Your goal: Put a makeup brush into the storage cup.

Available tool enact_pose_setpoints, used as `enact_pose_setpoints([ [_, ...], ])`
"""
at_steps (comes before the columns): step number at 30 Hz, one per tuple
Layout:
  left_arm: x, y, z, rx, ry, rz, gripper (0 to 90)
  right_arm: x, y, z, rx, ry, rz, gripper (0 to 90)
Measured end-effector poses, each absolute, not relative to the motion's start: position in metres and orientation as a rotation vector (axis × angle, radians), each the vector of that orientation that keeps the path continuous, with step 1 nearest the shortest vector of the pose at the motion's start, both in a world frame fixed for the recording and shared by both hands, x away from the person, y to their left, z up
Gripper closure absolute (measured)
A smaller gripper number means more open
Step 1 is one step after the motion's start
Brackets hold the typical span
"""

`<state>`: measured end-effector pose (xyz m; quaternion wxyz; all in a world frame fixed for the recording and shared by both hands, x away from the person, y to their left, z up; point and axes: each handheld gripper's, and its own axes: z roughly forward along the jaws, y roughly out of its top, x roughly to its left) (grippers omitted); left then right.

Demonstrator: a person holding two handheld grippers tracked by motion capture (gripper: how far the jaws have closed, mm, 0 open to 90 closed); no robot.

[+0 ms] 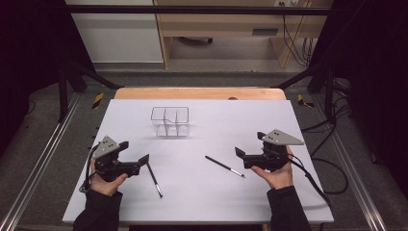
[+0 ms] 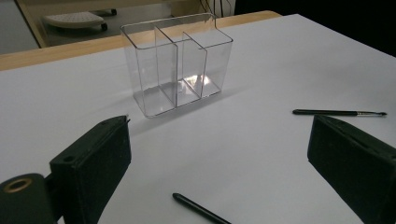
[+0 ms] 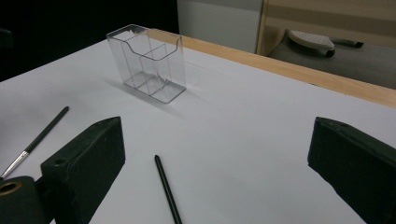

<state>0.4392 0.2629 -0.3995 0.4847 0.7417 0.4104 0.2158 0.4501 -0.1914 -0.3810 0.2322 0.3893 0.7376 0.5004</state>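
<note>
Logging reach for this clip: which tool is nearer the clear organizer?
Left. The left tool sits below-left of the clear organizer; the right tool sits farther off, below-right.

This place looks like a lab or a recording room, not a home. A white table stands inside a black metal frame, with metal rails on the floor beside it. Loose cables lie on the grey floor, and plain wooden furniture stands behind.

The nearer brush runs off the left gripper view's bottom edge.
</note>
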Motion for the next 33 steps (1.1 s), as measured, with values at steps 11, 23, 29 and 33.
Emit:
enact_pose_setpoints([
  [11, 0.44, 0.26, -0.401, 1.819, 0.994, 0.523, 5.3, 0.462, -0.171, -0.387, 1.089, 2.102, 1.335, 5.2],
  [23, 0.439, 0.257, -0.402, 1.833, 0.987, 0.52, 5.3, 0.479, -0.139, -0.393, 1.057, 2.277, 1.129, 7.6],
  [29, 0.439, 0.255, -0.404, 1.845, 0.983, 0.522, 5.3, 0.485, -0.13, -0.403, 1.051, 2.339, 1.03, 8.2],
  [33, 0.439, 0.253, -0.405, 1.854, 0.98, 0.52, 5.3, 0.488, -0.127, -0.411, 1.047, 2.375, 0.956, 8.9],
])
